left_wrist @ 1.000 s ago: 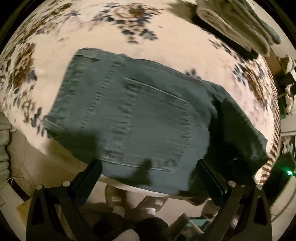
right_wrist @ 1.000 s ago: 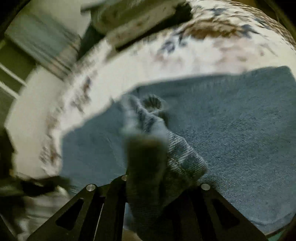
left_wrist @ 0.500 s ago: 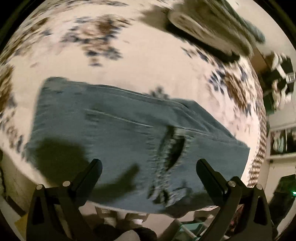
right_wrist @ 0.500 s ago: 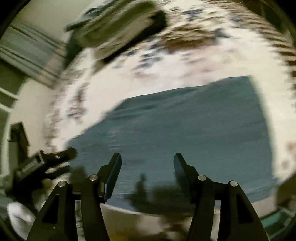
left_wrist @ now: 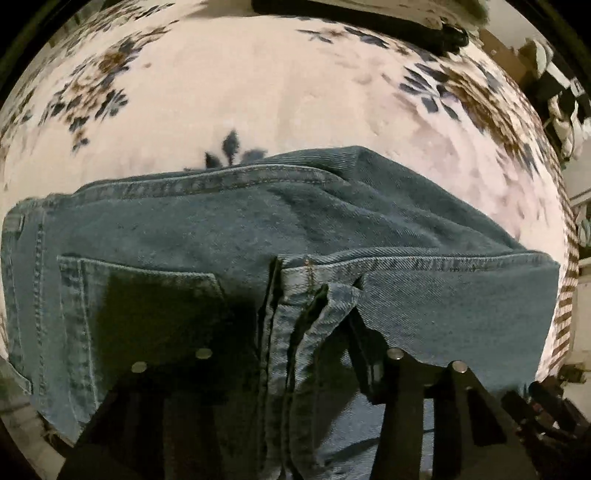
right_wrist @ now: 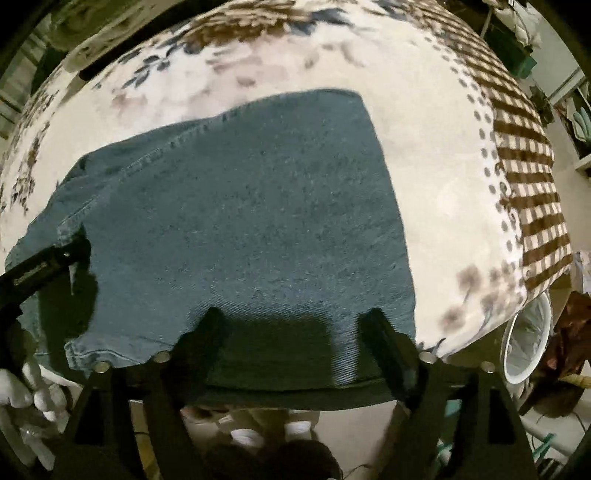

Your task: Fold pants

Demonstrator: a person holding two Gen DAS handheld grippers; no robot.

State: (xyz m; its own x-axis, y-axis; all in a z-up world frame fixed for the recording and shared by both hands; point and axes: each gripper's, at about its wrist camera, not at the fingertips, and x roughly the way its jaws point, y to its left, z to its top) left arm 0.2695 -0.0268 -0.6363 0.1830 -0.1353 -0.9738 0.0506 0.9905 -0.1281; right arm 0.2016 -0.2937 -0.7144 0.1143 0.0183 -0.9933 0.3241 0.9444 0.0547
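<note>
Blue denim pants (left_wrist: 258, 229) lie folded on a floral bed cover (left_wrist: 258, 92), back pocket at the left. My left gripper (left_wrist: 303, 325) points down at the near edge. Its jaws are closing, and the bunched leg hem (left_wrist: 295, 317) fills the gap between the fingers (left_wrist: 369, 354). In the right wrist view the pants (right_wrist: 240, 206) show as a flat folded panel. The right gripper (right_wrist: 293, 321) hangs over the panel's near edge, its jaws opening wide with nothing gripped. The left gripper's black body (right_wrist: 44, 266) enters from the left there.
The bed's brown checked border (right_wrist: 528, 177) drops off at the right, with a white bin (right_wrist: 528, 339) on the floor below. A person's socked feet (right_wrist: 269, 432) stand by the near edge. A gloved hand (right_wrist: 22, 398) shows at the lower left. Folded linen (left_wrist: 351, 14) lies at the back.
The right gripper let go of the denim it held, opened and slid right along the near edge. The left gripper dropped toward the hem and its jaws narrowed around it.
</note>
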